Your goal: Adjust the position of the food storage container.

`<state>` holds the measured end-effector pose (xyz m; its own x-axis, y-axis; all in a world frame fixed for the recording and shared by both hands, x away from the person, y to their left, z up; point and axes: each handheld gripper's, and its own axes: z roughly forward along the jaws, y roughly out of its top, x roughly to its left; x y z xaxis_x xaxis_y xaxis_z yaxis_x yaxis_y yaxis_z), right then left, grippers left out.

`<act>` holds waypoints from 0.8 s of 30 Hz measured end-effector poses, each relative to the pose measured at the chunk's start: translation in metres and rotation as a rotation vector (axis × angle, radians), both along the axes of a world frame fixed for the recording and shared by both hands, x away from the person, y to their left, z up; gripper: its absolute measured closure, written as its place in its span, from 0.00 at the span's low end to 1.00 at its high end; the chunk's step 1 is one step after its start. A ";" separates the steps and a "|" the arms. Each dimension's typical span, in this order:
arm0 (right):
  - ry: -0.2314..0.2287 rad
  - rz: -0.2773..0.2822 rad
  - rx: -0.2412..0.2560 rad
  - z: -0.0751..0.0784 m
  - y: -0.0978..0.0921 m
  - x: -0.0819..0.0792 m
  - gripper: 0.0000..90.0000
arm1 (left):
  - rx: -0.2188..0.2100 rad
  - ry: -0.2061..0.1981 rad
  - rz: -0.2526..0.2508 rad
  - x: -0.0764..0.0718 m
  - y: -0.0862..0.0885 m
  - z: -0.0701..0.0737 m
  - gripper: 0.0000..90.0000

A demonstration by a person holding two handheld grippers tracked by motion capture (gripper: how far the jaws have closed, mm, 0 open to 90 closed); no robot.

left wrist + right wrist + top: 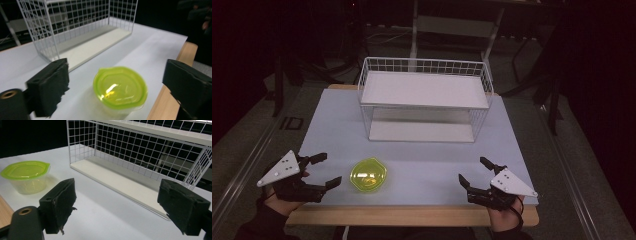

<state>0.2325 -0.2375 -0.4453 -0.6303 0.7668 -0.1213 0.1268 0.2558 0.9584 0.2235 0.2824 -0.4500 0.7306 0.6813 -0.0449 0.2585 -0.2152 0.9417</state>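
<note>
A clear plastic tub with a lime-green lid (368, 174) stands near the table's front edge, left of centre. My left gripper (323, 171) is open just to its left, its jaws wide apart and empty. In the left gripper view the tub (120, 88) sits a short way ahead between the jaws. My right gripper (472, 171) is open at the front right, also empty. In the right gripper view the tub (26, 176) is far off at the left, and the rack's lower shelf (120, 182) lies ahead.
A white two-tier wire rack (424, 100) stands at the back middle of the pale tabletop (422, 165), its open side facing me. A wooden strip (412, 216) edges the front. Dark floor and stands surround the table.
</note>
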 end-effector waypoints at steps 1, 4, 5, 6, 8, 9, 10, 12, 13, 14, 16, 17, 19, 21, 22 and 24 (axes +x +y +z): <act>0.000 0.001 -0.001 0.000 0.000 0.000 0.17 | 0.003 0.014 0.004 0.002 0.001 -0.002 0.18; 0.003 0.004 0.002 0.000 -0.001 0.000 0.17 | 0.002 0.057 0.025 0.007 0.004 -0.008 0.33; 0.004 0.004 0.002 0.000 -0.001 0.000 0.17 | 0.005 0.069 0.028 0.009 0.006 -0.010 0.39; 0.005 0.005 0.002 0.000 -0.001 0.000 0.17 | 0.006 0.081 0.025 0.011 0.008 -0.013 0.49; 0.005 0.007 0.003 0.000 -0.001 0.000 0.17 | 0.003 0.095 0.037 0.013 0.010 -0.015 0.59; 0.006 0.008 0.003 0.000 -0.001 0.000 0.17 | 0.003 0.095 0.037 0.013 0.010 -0.015 0.69; 0.006 0.008 0.003 0.000 -0.001 0.000 0.17 | 0.013 0.132 0.035 0.018 0.013 -0.020 0.69; 0.007 0.012 -0.001 0.000 0.000 0.000 0.17 | 0.080 0.181 0.060 0.025 0.013 -0.027 0.89; 0.007 0.016 -0.002 0.000 0.000 0.000 0.17 | 0.093 0.194 0.064 0.028 0.012 -0.030 0.91; 0.007 0.017 -0.003 0.000 0.000 0.000 0.17 | 0.117 0.221 0.081 0.030 0.011 -0.033 0.95; 0.009 0.020 -0.003 0.000 0.001 -0.001 0.17 | 0.168 0.250 0.092 0.035 0.008 -0.038 1.00; 0.009 0.021 -0.003 0.000 0.001 0.000 0.17 | 0.188 0.264 0.084 0.037 0.005 -0.040 1.00; 0.009 0.020 -0.004 0.000 0.001 -0.001 0.17 | 0.216 0.271 0.074 0.039 0.002 -0.043 1.00; 0.006 0.021 -0.002 0.000 0.000 -0.001 0.17 | 0.231 0.296 0.056 0.042 -0.001 -0.047 1.00; 0.007 0.020 0.003 0.001 -0.001 -0.001 0.17 | 0.246 0.319 0.038 0.046 -0.007 -0.049 1.00; 0.007 0.020 0.004 0.001 -0.001 -0.001 0.17 | 0.259 0.341 0.029 0.050 -0.011 -0.052 1.00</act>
